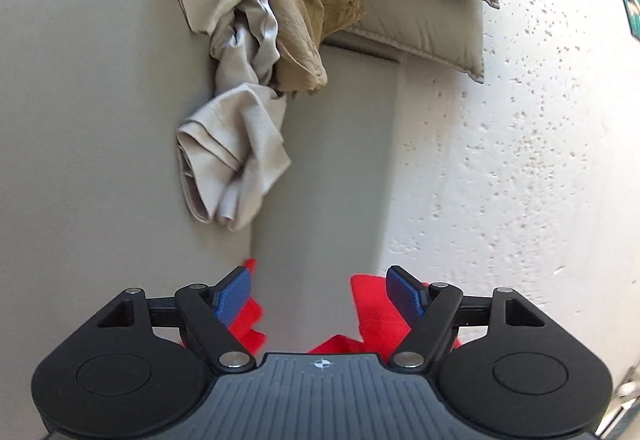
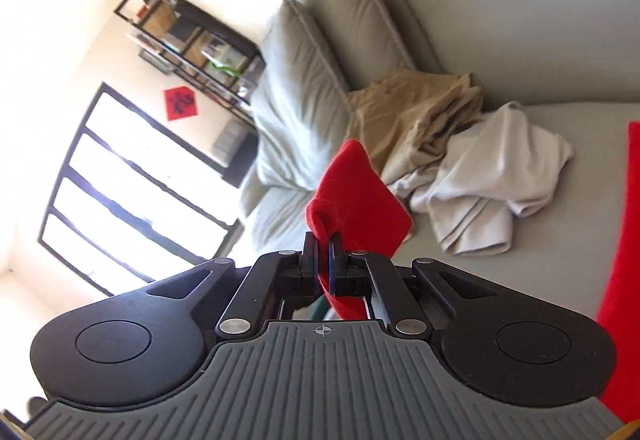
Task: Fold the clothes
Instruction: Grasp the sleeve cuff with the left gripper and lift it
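Observation:
My left gripper (image 1: 320, 294) is open, its blue pads (image 1: 234, 296) wide apart, with a red garment (image 1: 376, 310) lying just below and behind them. My right gripper (image 2: 323, 254) is shut on a corner of the red garment (image 2: 356, 192), which bunches above the jaws; more of the red cloth (image 2: 624, 280) hangs along the right edge. A crumpled pale grey garment (image 1: 236, 144) and a tan garment (image 1: 312, 0) lie heaped on the grey sofa seat (image 1: 80, 120). They also show in the right wrist view: grey one (image 2: 488, 184), tan one (image 2: 416, 112).
Two grey back cushions (image 2: 316, 72) lean at the sofa's end, also in the left wrist view (image 1: 432, 0). A white textured wall (image 1: 520, 160) runs beside the sofa. A dark shelf unit (image 2: 192, 40) and a barred window (image 2: 132, 192) stand beyond.

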The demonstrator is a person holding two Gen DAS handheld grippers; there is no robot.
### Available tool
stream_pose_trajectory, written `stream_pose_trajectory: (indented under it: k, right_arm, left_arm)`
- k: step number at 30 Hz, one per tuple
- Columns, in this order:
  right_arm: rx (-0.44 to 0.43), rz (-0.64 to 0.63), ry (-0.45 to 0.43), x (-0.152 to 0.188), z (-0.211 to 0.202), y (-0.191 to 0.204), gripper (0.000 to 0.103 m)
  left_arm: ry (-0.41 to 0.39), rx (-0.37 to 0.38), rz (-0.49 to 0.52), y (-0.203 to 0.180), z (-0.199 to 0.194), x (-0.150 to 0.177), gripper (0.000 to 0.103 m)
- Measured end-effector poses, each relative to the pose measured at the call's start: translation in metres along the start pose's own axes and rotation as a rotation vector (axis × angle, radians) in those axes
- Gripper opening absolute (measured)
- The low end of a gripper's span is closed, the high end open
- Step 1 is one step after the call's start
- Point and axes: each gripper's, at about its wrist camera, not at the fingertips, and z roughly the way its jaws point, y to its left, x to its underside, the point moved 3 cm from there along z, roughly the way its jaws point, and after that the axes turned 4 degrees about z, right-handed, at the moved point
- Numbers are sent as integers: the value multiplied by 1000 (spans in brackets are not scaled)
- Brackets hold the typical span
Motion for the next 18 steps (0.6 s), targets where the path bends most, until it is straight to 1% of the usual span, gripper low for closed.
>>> stream_pose_trajectory:
  k: [4, 6, 8, 9, 10, 11, 12, 14, 16, 18]
  right_arm:
    - [-114, 62, 45, 14, -5, 4, 5]
    - [-124, 91, 57, 17, -1, 1, 5]
    - [-119, 102, 61, 18, -2, -4, 5]
    - [-115, 107, 63, 18, -3, -6, 5]
    - [-111, 111, 62, 18, -4, -8, 5]
    - [-106, 115, 61, 18, -5, -11, 5]
    - [-102, 115, 58, 17, -6, -12, 5]
    - [-92, 119, 48, 13, -7, -16, 5]
    - [-80, 117, 41, 10, -7, -17, 5]
    - [-21, 72, 24, 9, -14, -11, 9]
  left_arm:
    - [67, 125, -93, 3, 16, 6, 74]
    - [84, 167, -129, 5, 21, 8, 69]
    - [88, 183, -149, 5, 24, 7, 54]
    - [88, 186, -155, 4, 25, 8, 48]
    - [89, 183, -154, 4, 26, 7, 36]
    - [89, 178, -149, 3, 27, 7, 26]
    - [87, 174, -139, 1, 27, 7, 22]
    - [80, 172, -98, -6, 26, 6, 6]
    - [54, 157, -34, -17, 23, 5, 5]
    - [0, 123, 88, -35, 13, 4, 3]
